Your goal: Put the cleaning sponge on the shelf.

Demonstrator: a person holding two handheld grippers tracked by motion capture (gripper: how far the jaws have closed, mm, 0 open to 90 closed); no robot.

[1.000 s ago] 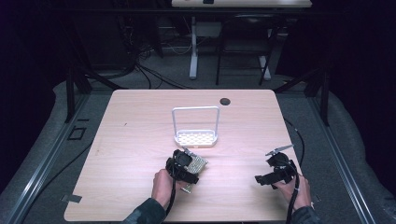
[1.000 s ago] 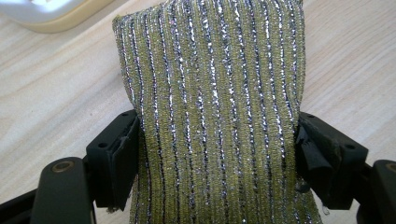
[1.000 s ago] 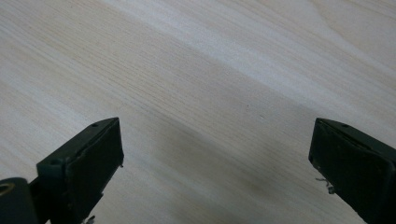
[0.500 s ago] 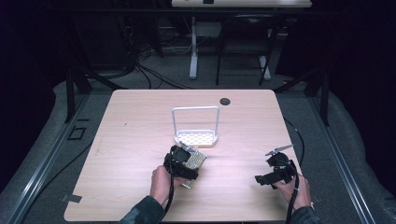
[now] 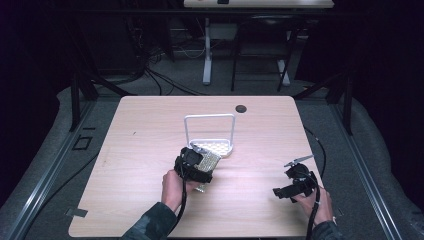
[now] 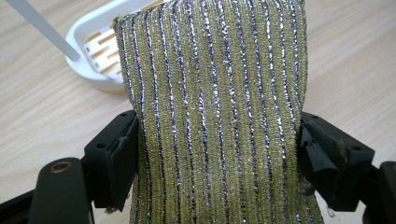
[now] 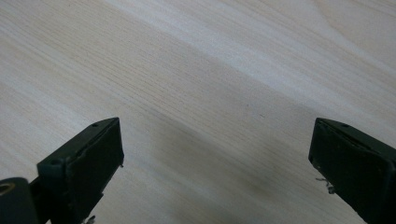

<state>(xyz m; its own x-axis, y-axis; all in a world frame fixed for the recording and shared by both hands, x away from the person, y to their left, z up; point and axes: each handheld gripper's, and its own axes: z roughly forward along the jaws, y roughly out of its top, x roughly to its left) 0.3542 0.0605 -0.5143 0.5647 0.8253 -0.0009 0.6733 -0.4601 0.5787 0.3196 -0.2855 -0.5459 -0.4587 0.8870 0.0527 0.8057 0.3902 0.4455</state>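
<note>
My left tongs (image 6: 215,154) are clenched across the glittery sponge (image 6: 212,107), its long axis pointing ahead at the white holder (image 6: 100,44) just beyond, my right tongs (image 7: 215,158) released.

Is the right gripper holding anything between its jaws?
No, the right gripper stands open over the bare light wooden table.

Sponges: one sponge (image 6: 215,116), yellow-green with silver stripes.
Racks: one white rack (image 5: 216,145) with a wire handle.
Grippers: two, the left gripper (image 5: 194,167) and the right gripper (image 5: 295,186).
Hands: two, one hand (image 5: 173,186) at left and one hand (image 5: 316,202) at right.
Tables: one wooden table (image 5: 145,145).
Holes in the table: one dark hole (image 5: 241,108).
</note>
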